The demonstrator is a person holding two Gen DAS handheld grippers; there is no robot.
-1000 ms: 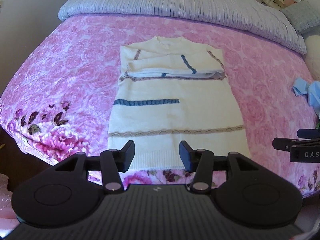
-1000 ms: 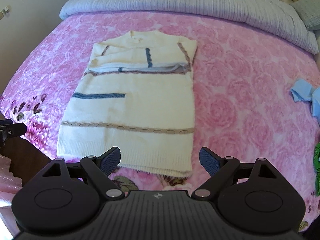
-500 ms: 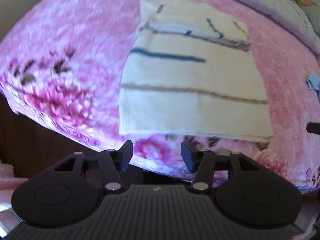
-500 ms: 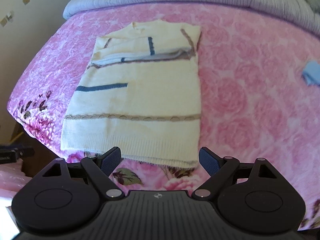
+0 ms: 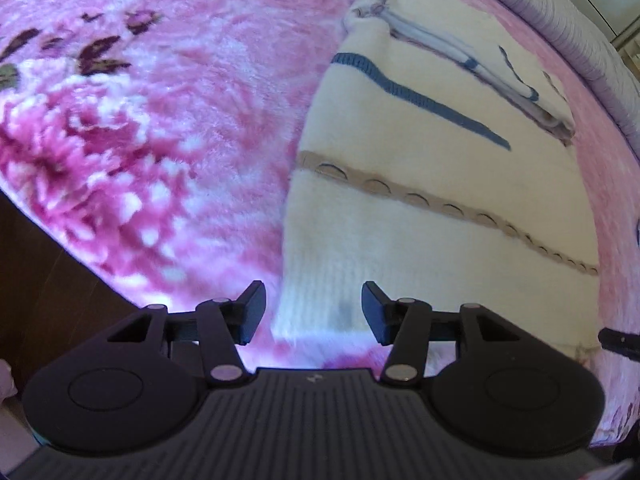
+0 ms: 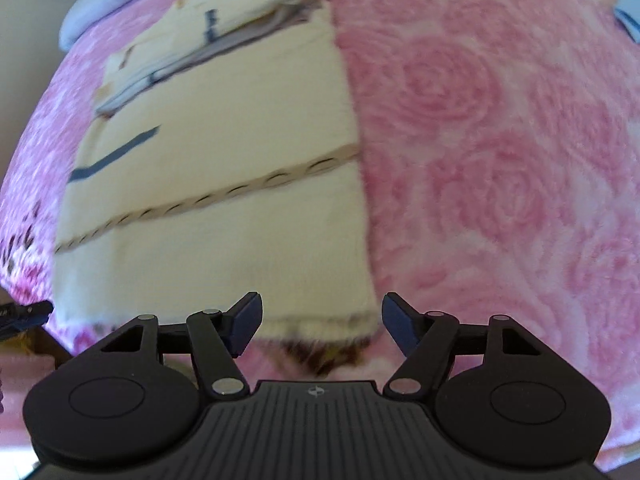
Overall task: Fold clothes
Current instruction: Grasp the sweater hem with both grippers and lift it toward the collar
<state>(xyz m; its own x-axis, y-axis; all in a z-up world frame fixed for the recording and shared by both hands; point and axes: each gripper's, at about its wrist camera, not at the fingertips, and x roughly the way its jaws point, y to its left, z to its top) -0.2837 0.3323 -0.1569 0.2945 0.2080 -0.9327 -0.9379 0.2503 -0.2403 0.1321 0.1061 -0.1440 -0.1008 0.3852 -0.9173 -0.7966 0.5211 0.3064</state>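
On the pink bed [image 5: 168, 128] lies the cream sweater [image 5: 420, 168], sleeves folded across its chest, hem toward the bed's near edge. The left claw [image 5: 313, 312] is spread, empty, at the hem's left corner. The right claw [image 6: 322, 320] is spread, empty, at the hem's right corner. A blue cloth [image 6: 628, 8] lies well apart.
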